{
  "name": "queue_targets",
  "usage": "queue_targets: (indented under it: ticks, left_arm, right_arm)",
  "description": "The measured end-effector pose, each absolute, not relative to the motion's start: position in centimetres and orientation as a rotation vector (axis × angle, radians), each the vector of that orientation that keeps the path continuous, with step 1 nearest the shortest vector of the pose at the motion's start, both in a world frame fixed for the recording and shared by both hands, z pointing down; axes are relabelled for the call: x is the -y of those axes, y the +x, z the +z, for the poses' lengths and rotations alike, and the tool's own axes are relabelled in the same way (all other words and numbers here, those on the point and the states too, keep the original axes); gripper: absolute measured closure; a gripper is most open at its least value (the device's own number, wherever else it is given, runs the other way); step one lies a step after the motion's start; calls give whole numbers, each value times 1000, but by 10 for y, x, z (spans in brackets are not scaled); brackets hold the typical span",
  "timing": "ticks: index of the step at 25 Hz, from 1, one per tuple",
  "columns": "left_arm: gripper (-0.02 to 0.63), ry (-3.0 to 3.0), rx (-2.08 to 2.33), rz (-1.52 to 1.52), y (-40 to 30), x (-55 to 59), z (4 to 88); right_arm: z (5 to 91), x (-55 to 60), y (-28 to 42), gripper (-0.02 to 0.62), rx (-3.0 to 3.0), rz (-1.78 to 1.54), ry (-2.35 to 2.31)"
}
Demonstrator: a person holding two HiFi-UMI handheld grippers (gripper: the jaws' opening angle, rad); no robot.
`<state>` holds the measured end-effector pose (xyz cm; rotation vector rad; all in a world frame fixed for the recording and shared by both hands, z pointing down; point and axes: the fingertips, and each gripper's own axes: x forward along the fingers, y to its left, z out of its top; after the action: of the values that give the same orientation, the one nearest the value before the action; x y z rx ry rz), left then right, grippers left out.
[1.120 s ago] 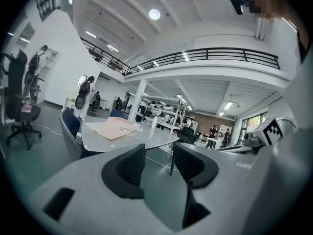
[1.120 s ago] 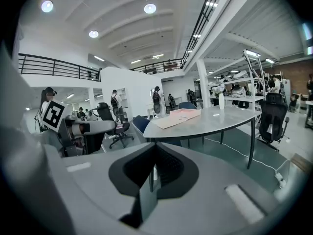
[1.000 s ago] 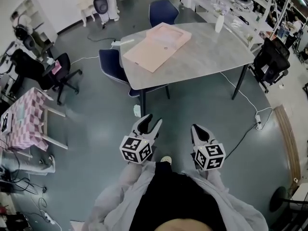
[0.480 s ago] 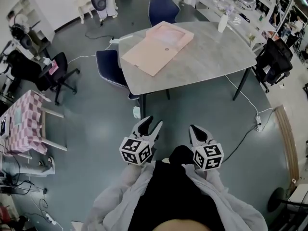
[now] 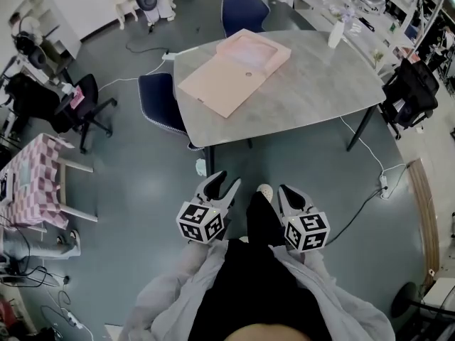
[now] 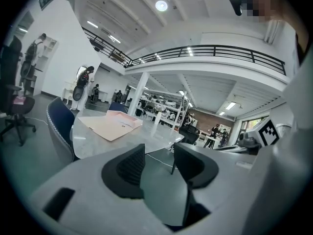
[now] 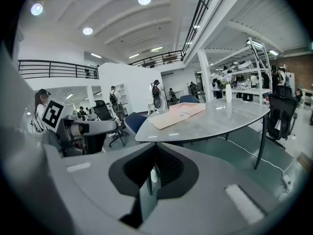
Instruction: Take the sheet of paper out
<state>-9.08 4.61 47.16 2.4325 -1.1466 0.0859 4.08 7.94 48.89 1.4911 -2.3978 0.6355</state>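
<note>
A flat salmon-coloured folder (image 5: 217, 84) lies open on the grey table (image 5: 313, 84), with a pinker sheet (image 5: 252, 48) in its far half. Both grippers hang over the floor, well short of the table's near edge. My left gripper (image 5: 219, 185) is open and holds nothing; its own view shows a bare gap between the jaws (image 6: 159, 163) and the folder (image 6: 110, 125) far ahead. My right gripper (image 5: 290, 194) is shut and holds nothing. In its view (image 7: 154, 168) the folder (image 7: 178, 114) sits on the tabletop beyond, and the left gripper (image 7: 73, 129) shows at the left.
Two blue chairs (image 5: 160, 98) (image 5: 244, 9) stand at the table's left and far sides. A black office chair (image 5: 409, 91) is at its right end. A white bottle (image 5: 335, 33) stands on the table. A cable (image 5: 370, 183) runs over the floor. A pink chequered table (image 5: 32, 180) stands left.
The table and folder have drawn nearer as the person walks toward them; a leg and shoe have swung forward between the grippers. Both grippers keep their jaw states.
</note>
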Motion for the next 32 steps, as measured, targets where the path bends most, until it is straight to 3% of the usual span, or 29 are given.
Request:
queue_targets:
  ticks: [32]
  left_arm:
    - [430,2342,1306,108,-37,220,490]
  right_arm:
    - [504,206,110,588,2475,636,1342]
